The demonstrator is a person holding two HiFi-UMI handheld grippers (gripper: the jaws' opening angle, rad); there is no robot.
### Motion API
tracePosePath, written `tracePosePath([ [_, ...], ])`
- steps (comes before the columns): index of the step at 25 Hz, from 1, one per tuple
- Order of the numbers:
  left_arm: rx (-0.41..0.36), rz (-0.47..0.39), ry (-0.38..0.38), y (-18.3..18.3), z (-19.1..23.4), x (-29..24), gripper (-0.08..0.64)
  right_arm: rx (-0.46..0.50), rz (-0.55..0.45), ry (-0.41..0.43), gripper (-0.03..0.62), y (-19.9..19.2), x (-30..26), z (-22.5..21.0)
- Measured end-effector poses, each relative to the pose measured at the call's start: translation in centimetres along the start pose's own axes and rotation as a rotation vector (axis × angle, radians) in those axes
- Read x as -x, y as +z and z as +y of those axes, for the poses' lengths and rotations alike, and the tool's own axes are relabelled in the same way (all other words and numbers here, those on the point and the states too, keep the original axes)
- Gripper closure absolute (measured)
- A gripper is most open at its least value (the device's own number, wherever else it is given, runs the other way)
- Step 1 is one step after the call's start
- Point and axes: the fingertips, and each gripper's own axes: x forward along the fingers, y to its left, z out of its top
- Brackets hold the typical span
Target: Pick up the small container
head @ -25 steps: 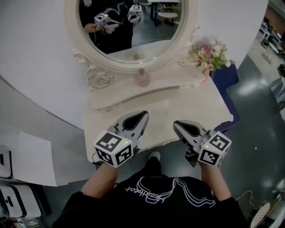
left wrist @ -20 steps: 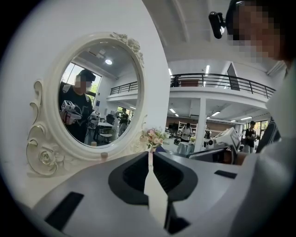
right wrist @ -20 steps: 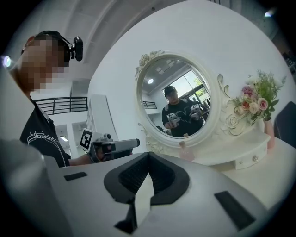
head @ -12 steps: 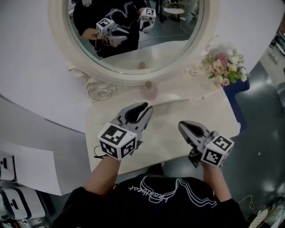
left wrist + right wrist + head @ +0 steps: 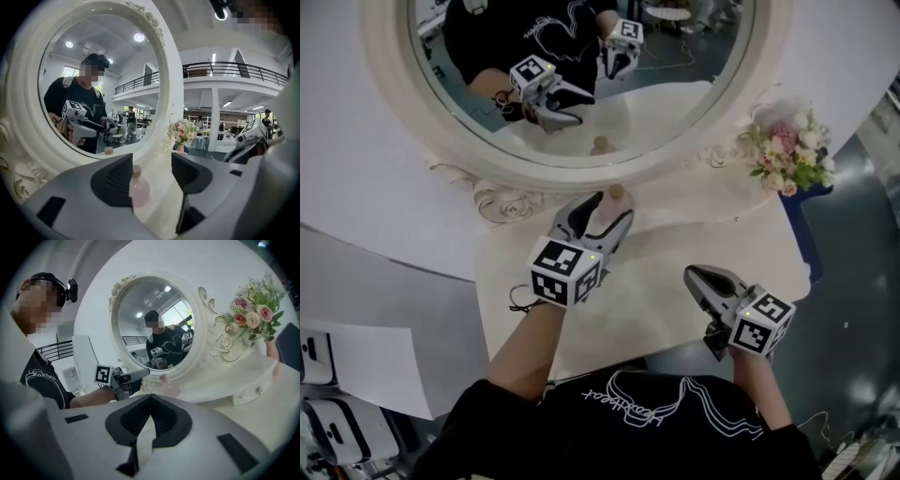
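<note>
Near the cream tabletop's (image 5: 675, 258) back edge, a rounded translucent-pink container (image 5: 139, 191) is flanked, untouched, by the left gripper's (image 5: 151, 172) just-opened jaws; the right gripper's (image 5: 150, 398) are closed.

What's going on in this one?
A person at a white dressing table holds a tool in each hand. The left tool, whose jaws have just been opening, points at the small pink bottle under the mirror. The bottle shows in the gap, close to one jaw, and is not gripped yet. The right tool is shut and empty, over the table's front.
</note>
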Motion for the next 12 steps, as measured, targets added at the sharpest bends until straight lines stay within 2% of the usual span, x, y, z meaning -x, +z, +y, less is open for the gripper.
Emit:
tracePosePath([
  [5,0.008,0.044,0.017,-2.3,1.4,-2.4,0.307,-0.018,0.024,-0.015,0.584,-0.3,-0.3,-1.6],
  [12,0.007,0.062,0.056,-4.3,3.0,-4.5,0.327,-0.044,0.038,-0.036,0.584,-0.8,-0.4,-2.9],
])
